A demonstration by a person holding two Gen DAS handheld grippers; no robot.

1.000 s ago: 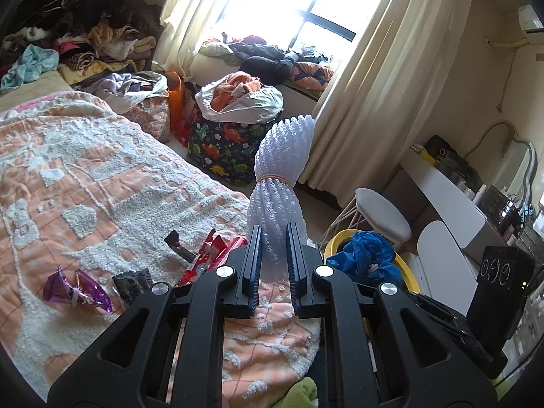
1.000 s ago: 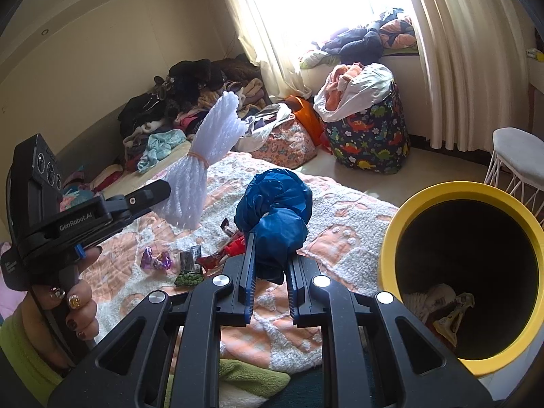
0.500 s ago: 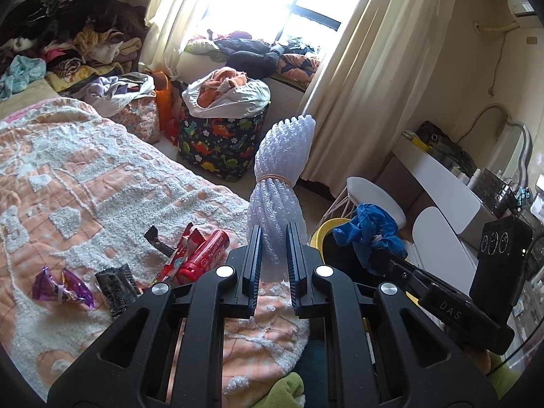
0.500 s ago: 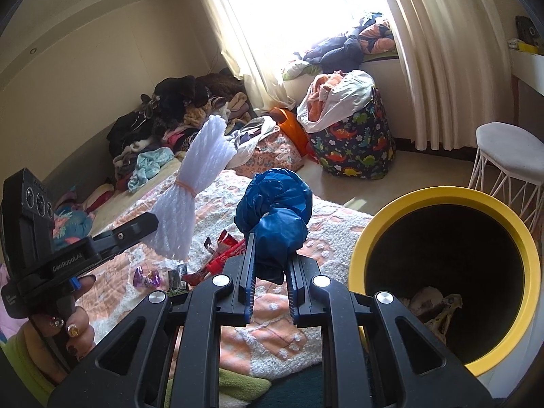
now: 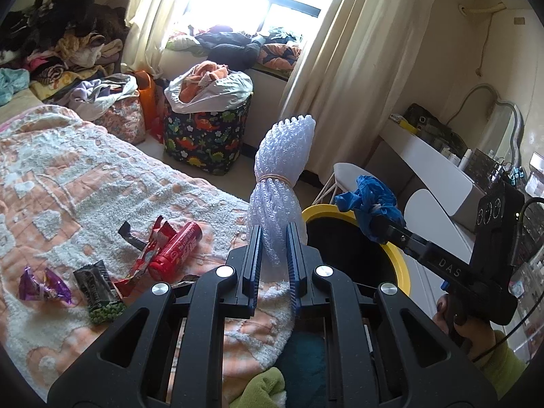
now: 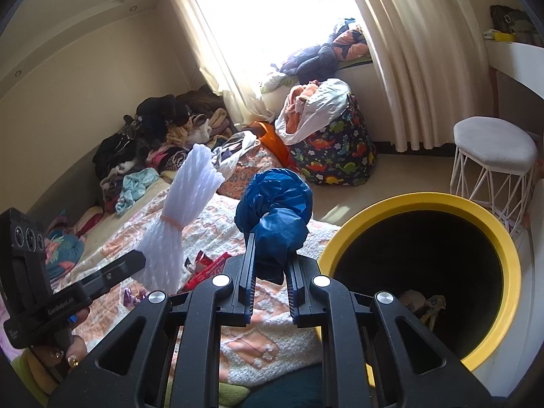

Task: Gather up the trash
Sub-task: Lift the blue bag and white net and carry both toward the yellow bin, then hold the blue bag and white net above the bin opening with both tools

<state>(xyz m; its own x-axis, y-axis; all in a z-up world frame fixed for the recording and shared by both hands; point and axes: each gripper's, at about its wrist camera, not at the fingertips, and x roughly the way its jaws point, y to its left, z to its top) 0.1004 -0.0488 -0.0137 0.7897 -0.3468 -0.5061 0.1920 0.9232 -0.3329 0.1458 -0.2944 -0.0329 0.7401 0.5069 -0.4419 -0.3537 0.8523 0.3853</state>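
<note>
My left gripper [image 5: 273,238] is shut on a white foam-net bundle [image 5: 280,173] tied with a rubber band, held upright beside the yellow-rimmed trash bin [image 5: 403,273]. The bundle also shows in the right wrist view [image 6: 180,217]. My right gripper [image 6: 268,255] is shut on a crumpled blue plastic bag [image 6: 277,214], held just left of the bin's rim [image 6: 503,234]; in the left wrist view the bag [image 5: 370,204] hangs over the bin. More trash lies on the bed: a red can [image 5: 176,250], red wrappers [image 5: 142,265], a dark wrapper [image 5: 97,282], a purple wrapper [image 5: 42,285].
The bed has an orange-and-white blanket [image 5: 68,183]. A dinosaur-print laundry basket [image 5: 207,136] stands by the window. A white stool [image 6: 493,156] stands behind the bin. A white desk [image 5: 431,166] is to the right. Paper scraps [image 6: 421,302] lie inside the bin.
Both grippers have swung right towards the bin, keeping their loads. The blue bag now hangs over the bin's opening, and the bin looms larger in the right wrist view.
</note>
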